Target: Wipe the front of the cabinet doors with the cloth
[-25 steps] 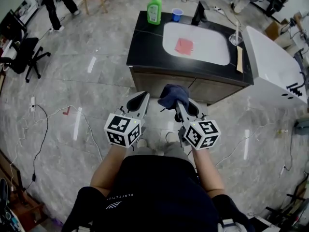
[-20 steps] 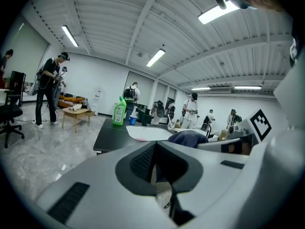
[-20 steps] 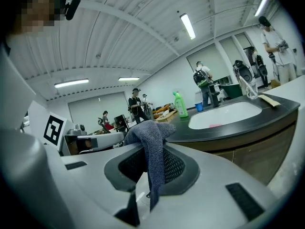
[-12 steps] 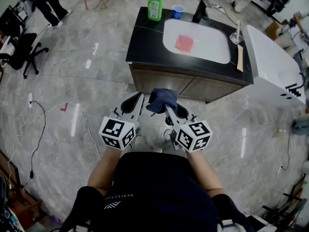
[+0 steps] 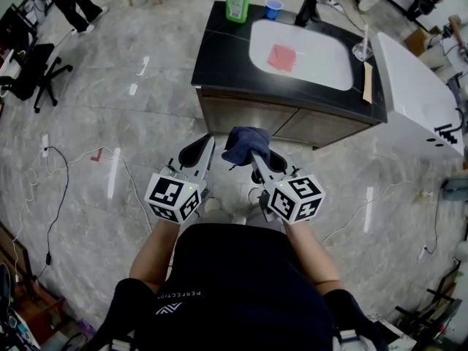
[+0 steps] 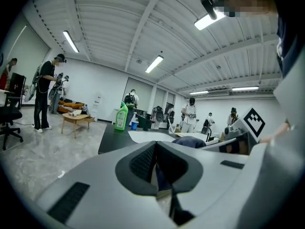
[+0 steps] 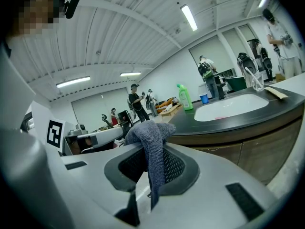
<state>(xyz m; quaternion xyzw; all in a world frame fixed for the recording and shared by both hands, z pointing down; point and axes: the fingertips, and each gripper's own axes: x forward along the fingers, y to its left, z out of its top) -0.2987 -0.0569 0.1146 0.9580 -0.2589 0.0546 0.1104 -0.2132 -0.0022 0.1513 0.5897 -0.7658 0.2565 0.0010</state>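
**A:** Right gripper view: the cloth [image 7: 148, 136] is pinched in the right gripper [image 7: 151, 174], wadded above the pads with a tail drooping below. We read the wad as the wiping face.

**B:** Head view agrees. From us the cloth sits at 12 o'clock, near the cabinet doors [image 5: 252, 117] but apart from them. The left gripper [image 5: 208, 140], at 11 o'clock, has its jaws pressed together on nothing; we judge it held aside.

**A:** Surroundings: a green bottle [image 5: 236, 0] and blue cup [image 5: 273, 8] at the counter's far edge, a pink piece [image 5: 282, 57] in the sink [image 5: 322, 68], and an office chair [image 5: 33, 68] at 10 o'clock. We see nothing between cloth and doors.
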